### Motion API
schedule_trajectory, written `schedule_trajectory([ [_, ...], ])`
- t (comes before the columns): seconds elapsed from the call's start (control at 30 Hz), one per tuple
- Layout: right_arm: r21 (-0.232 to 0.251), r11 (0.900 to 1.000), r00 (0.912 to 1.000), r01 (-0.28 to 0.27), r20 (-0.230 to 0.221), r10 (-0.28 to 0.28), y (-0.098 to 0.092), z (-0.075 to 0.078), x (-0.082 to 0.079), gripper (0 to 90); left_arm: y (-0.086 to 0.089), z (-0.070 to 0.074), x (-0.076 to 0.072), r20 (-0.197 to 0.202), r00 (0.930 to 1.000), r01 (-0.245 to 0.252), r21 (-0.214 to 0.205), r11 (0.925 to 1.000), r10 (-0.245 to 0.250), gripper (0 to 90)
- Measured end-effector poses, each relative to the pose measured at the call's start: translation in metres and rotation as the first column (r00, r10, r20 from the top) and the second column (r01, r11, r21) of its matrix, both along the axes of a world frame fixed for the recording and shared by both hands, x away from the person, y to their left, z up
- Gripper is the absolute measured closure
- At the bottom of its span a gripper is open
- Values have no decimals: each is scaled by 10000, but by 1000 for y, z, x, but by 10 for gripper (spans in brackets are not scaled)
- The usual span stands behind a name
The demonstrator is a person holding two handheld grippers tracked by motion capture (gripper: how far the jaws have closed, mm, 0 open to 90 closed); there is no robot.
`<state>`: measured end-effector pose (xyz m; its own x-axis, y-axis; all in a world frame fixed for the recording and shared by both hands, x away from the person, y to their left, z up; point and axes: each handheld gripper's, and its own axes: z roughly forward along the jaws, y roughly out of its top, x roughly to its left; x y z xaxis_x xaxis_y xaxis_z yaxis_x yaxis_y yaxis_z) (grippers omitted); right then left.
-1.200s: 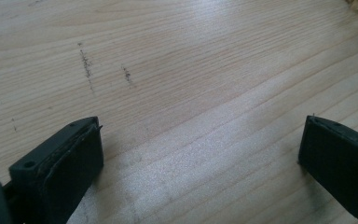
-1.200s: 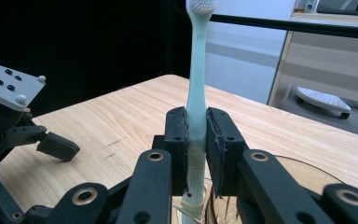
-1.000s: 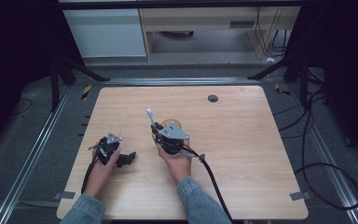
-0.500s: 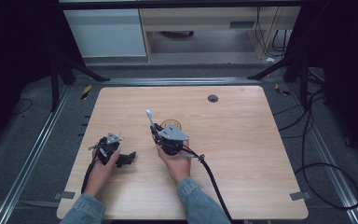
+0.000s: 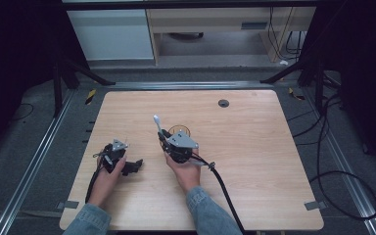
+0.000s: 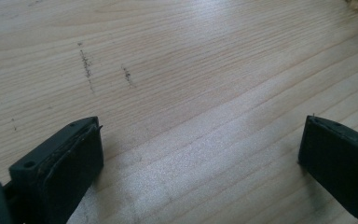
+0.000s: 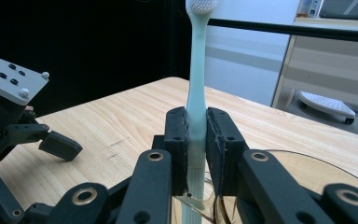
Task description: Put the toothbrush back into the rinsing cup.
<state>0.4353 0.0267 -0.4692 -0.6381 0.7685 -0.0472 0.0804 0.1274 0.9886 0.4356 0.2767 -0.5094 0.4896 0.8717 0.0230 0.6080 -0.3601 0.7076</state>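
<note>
My right gripper [image 7: 196,135] is shut on the handle of a pale green toothbrush [image 7: 196,88], which stands upright with its white bristle head at the top. In the high view that gripper [image 5: 169,139] is at the table's middle and the toothbrush [image 5: 157,122] points away from the person. A clear amber cup [image 5: 180,131] stands just behind it; its rim [image 7: 303,163] lies under the right jaw. My left gripper [image 5: 134,165] rests low at the left front, its jaws wide apart over bare wood [image 6: 200,154] with nothing between them.
The wooden table [image 5: 254,161] has a small dark grommet [image 5: 223,103] near its far edge. A black cable [image 5: 223,183] trails from the right gripper toward the front edge. Dark stands and cables surround the table on the floor.
</note>
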Motion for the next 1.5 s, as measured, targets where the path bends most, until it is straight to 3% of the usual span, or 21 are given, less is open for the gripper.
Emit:
schedule_trajectory([
  [0.93, -394, 9992, 9998, 97, -192, -105, 1, -2, -1, 780, 0, 0, 0, 4, 10000, 3, -2, 10000, -3, 0],
  [1.5, -308, 9992, 9989, 251, -393, -263, -5, 9, -4, 657, 0, 0, 0, 17, 10000, 11, 0, 10000, -11, 0],
])
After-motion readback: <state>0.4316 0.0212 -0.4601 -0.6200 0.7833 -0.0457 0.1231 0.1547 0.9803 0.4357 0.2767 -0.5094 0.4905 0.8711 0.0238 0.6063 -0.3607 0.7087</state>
